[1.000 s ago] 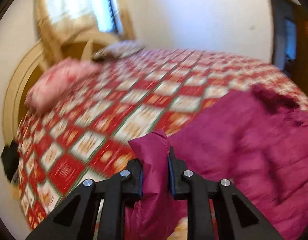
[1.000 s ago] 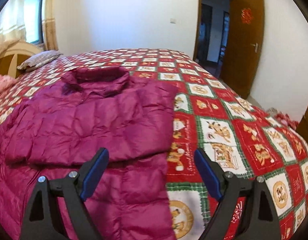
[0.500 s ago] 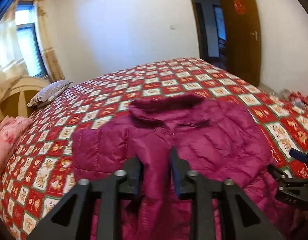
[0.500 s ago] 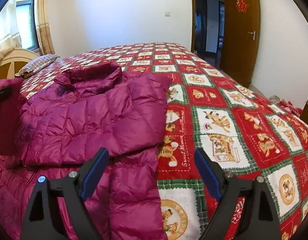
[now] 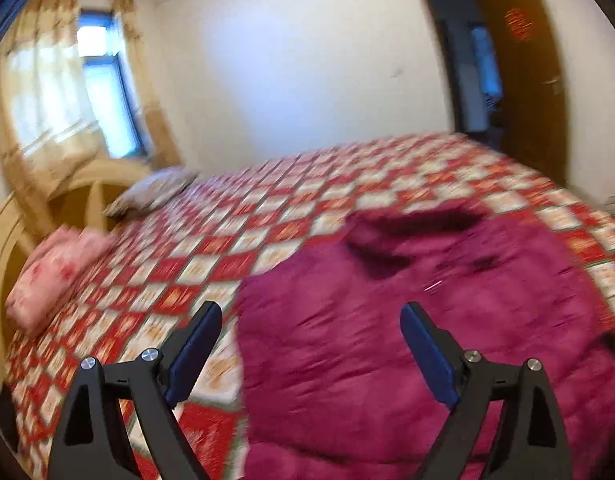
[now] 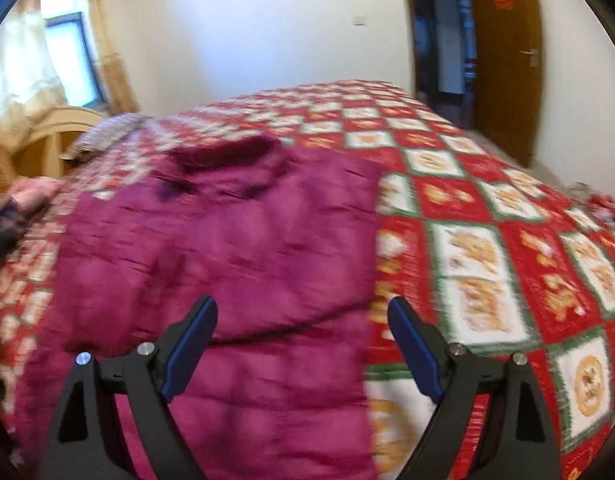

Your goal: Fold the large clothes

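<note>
A magenta quilted puffer jacket (image 5: 407,320) lies flat on the bed, collar toward the far side, both sleeves folded in over its front. It also shows in the right wrist view (image 6: 227,248). My left gripper (image 5: 311,344) is open and empty, held above the jacket's left edge. My right gripper (image 6: 301,336) is open and empty, held above the jacket's lower right part. Both views are blurred by motion.
The bed has a red, white and green checked quilt (image 6: 487,248). A pink pillow (image 5: 55,276) and a grey pillow (image 5: 151,192) lie by the cream headboard (image 5: 11,216). A wooden door (image 6: 503,60) stands open at the far right.
My left gripper has opened and let go of the jacket sleeve, which now lies folded across the jacket. The right gripper stays open and has shifted a little.
</note>
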